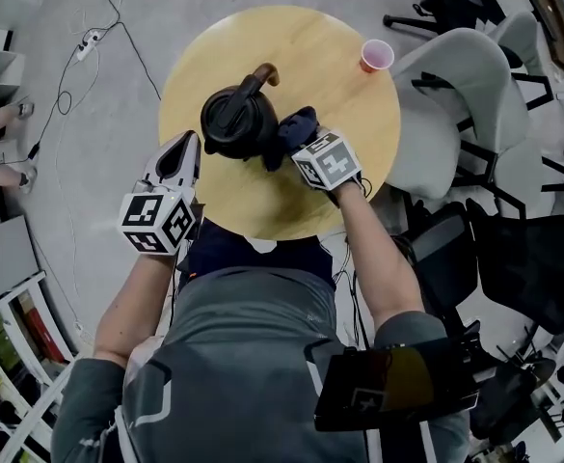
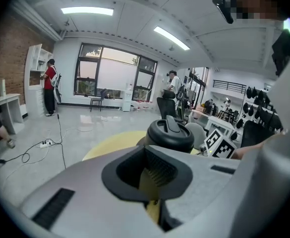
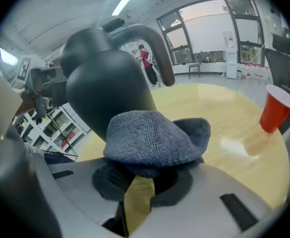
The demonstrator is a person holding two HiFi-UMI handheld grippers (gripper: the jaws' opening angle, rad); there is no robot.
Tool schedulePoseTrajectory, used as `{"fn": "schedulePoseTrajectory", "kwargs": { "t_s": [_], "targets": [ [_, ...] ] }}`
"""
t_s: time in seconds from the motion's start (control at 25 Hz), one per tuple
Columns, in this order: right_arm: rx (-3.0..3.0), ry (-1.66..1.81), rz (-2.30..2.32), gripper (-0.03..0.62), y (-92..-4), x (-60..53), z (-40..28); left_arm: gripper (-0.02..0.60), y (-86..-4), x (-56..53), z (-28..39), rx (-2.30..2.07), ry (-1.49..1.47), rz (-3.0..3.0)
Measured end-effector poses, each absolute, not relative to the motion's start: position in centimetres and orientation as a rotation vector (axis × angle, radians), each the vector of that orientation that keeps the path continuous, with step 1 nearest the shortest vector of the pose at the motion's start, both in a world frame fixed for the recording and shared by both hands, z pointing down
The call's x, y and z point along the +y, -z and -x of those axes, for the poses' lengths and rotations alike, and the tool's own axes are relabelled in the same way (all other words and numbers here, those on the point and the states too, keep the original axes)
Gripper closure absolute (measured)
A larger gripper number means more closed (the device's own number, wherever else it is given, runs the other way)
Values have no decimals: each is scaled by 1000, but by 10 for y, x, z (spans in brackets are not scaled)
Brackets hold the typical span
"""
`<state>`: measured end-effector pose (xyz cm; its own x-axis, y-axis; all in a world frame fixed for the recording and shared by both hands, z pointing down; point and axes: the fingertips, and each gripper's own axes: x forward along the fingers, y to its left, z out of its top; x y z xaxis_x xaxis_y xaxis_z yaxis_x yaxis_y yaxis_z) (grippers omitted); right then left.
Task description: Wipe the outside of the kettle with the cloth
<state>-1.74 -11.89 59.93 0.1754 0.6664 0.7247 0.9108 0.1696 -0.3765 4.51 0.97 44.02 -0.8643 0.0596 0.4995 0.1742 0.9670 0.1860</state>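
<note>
A black kettle (image 1: 238,119) with a curved handle stands on the round wooden table (image 1: 339,95), slightly left of centre. My right gripper (image 1: 296,143) is shut on a dark blue cloth (image 1: 291,131) and holds it against the kettle's right side. In the right gripper view the cloth (image 3: 152,138) bulges over the right gripper (image 3: 145,175), touching the kettle (image 3: 105,90). My left gripper (image 1: 180,157) hovers at the table's near left edge, jaws together and holding nothing. In the left gripper view, the left gripper (image 2: 154,175) points toward the kettle (image 2: 170,135), a short way off.
A red cup (image 1: 376,55) stands near the table's far right edge, also in the right gripper view (image 3: 276,108). Grey office chairs (image 1: 455,85) crowd the right side. Cables and a power strip (image 1: 87,44) lie on the floor left. A shelf (image 1: 12,345) sits lower left.
</note>
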Motion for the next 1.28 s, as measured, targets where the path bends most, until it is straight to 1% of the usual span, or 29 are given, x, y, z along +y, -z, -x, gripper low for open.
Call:
{"fn": "schedulePoseTrajectory", "kwargs": {
  "t_s": [0.24, 0.36, 0.48, 0.56, 0.8, 0.96, 1.28],
  "targets": [
    [-1638, 338, 1713, 506, -506, -114, 31, 574, -418, 14, -46, -2612, 295, 203],
    [-1641, 429, 1799, 505, -470, -107, 35, 574, -409, 15, -45, -2616, 294, 199],
    [-1607, 553, 1871, 505, -454, -95, 30, 574, -403, 16, -45, -2623, 298, 193],
    [-1568, 626, 1889, 505, -456, -90, 27, 574, -401, 17, -44, -2630, 288, 183],
    [-1522, 652, 1890, 507, -471, -86, 47, 572, -408, 16, -34, -2633, 290, 153],
    [-1517, 683, 1854, 510, -502, -88, 60, 574, -416, 13, -34, -2628, 297, 153],
    [-1479, 740, 1861, 511, -575, -82, 62, 574, -433, 15, -41, -2620, 294, 193]
  ]
}}
